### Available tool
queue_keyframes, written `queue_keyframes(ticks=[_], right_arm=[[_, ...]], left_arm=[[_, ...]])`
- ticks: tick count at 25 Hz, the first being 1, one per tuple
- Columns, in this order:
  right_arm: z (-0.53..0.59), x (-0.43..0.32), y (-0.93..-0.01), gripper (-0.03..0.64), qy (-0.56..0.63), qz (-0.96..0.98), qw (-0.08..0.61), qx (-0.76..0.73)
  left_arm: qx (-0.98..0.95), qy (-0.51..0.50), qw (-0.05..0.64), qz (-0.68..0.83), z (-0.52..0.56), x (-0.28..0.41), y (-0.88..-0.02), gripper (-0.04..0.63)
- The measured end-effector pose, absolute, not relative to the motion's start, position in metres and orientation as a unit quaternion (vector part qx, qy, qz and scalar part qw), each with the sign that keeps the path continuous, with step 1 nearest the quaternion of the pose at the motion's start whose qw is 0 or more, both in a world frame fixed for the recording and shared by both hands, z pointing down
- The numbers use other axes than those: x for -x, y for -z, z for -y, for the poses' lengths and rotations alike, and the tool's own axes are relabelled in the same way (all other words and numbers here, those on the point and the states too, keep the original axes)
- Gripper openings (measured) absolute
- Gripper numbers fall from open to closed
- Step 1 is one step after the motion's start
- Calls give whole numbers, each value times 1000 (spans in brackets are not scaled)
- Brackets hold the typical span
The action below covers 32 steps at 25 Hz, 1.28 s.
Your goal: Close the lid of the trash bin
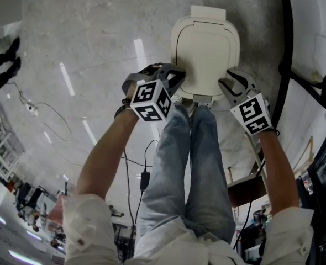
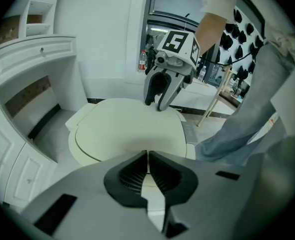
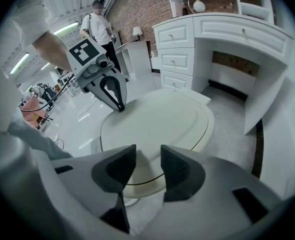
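Observation:
The cream trash bin stands on the grey floor in front of the person's feet, its lid lying flat and down on the rim. My left gripper is at the lid's near left edge, its jaws shut with nothing between them. At the near right edge, my right gripper has its jaws a little apart over the lid's rim, gripping nothing. Each gripper view shows the other gripper tip-down on the lid: the right gripper and the left gripper.
A white desk with drawers stands close behind and beside the bin. The person's legs in jeans are just in front of it. A black cable lies on the floor at left, a stool at right. Another person stands far off.

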State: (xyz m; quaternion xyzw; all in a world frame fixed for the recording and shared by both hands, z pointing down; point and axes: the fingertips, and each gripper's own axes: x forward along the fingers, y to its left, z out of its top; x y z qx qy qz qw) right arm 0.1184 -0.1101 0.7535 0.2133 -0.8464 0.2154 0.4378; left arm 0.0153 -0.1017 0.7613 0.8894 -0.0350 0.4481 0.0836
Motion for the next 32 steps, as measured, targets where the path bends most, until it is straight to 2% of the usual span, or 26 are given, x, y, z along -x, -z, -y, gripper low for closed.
queue_keyframes(ticks=[8,9,11,15,19,21,27,32], right_arm=[[111,-120,-756,165,-231,844,425,-230],[113,-121,-757,141,-233,844,423,-236],[119,-125,-753,35,-237,842,411,-259],[133,-139,-714,18,-268,835,353,-326],[152,-153,-641,18,-278,823,277,-410],[156,-155,-589,18,-279,819,231,-445],[175,-164,-430,18,-255,811,104,-516],[164,-176,-314,18,-236,805,42,-543]], left_arm=[[-893,-442,79,45,102,-16,-764,37],[-893,-440,78,50,103,-16,-765,37],[-899,-425,81,72,105,-16,-760,32],[-921,-340,119,145,116,-15,-710,25],[-925,-233,185,237,134,-8,-630,25],[-920,-201,195,273,138,-5,-584,25],[-920,-126,171,329,158,-4,-444,25],[-921,-79,147,352,150,2,-326,25]])
